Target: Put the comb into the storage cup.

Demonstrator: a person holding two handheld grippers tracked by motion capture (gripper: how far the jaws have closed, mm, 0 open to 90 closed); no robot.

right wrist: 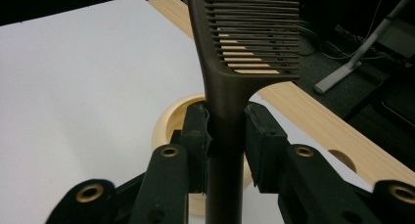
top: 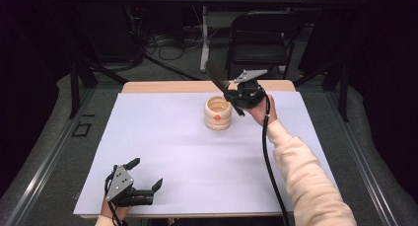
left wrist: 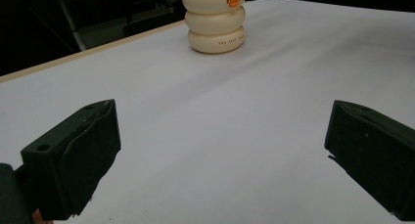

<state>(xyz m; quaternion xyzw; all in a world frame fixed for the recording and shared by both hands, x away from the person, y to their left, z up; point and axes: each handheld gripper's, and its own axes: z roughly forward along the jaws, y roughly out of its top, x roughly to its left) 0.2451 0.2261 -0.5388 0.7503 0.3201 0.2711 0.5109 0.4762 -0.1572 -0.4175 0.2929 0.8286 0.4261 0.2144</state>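
A dark brown comb [right wrist: 230,72] stands clamped by its handle between the pads of my right gripper [right wrist: 226,136], teeth end up. In the high view that gripper [top: 235,95] hovers just right of a cream ribbed cup [top: 218,113] with an orange dot, and the comb [top: 217,74] sticks up and back over the cup's far rim. The cup's open rim [right wrist: 169,119] lies right below the jaws. My left gripper [top: 146,174] rests at the near left corner of the table, jaws wide apart and nothing between them. It faces the cup [left wrist: 215,21] from afar.
A white sheet [top: 162,147] covers the table, with a wooden strip [top: 167,86] along the far edge. A black chair [top: 259,41] and cables stand on the floor behind. A hole [right wrist: 342,159] shows in the wooden strip near the right gripper.
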